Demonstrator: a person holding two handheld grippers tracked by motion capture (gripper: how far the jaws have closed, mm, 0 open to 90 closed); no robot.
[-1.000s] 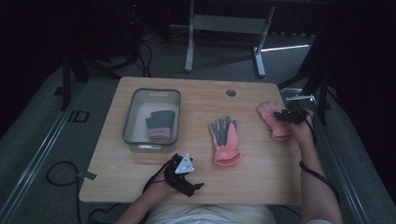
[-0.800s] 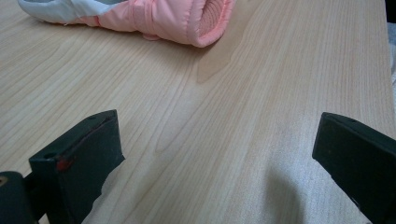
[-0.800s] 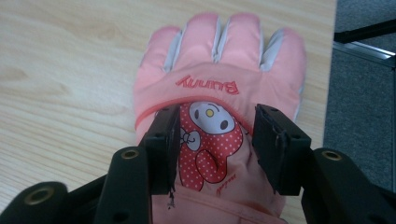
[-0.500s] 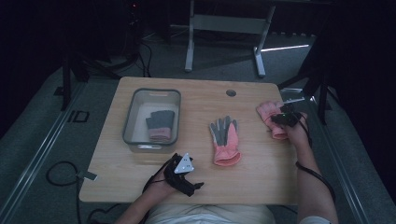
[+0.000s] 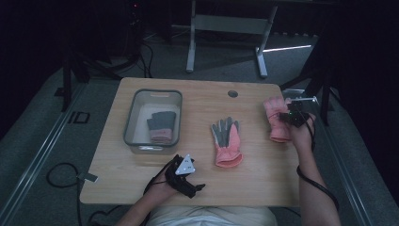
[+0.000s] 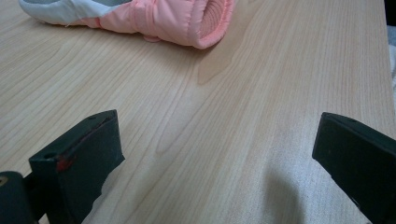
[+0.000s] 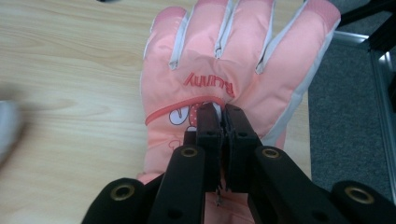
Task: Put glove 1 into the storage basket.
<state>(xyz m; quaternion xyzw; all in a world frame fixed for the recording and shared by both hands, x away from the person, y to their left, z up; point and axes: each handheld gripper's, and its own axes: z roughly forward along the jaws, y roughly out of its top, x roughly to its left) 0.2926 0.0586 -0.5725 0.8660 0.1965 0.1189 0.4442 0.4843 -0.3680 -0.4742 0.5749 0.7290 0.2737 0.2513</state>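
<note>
Right gripper [image 7: 223, 122] has just been closing and now pinches the fabric of the pink glove [image 7: 233, 70] lying back-up at the right edge of the worktop [image 5: 263, 174]. Left gripper [image 6: 219, 154] rests near the front edge, jaws wide, nothing between them. Grey bin [image 5: 136, 117] holds one glove [image 5: 162, 126]; another glove [image 5: 227, 141] lies palm-up mid-worktop

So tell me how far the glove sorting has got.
Done: one glove lies in the clear bin. In hand: the right gripper has just closed, pinching the pink glove at the table's right edge. Left: the middle glove on the table; the left gripper waits open.
</note>
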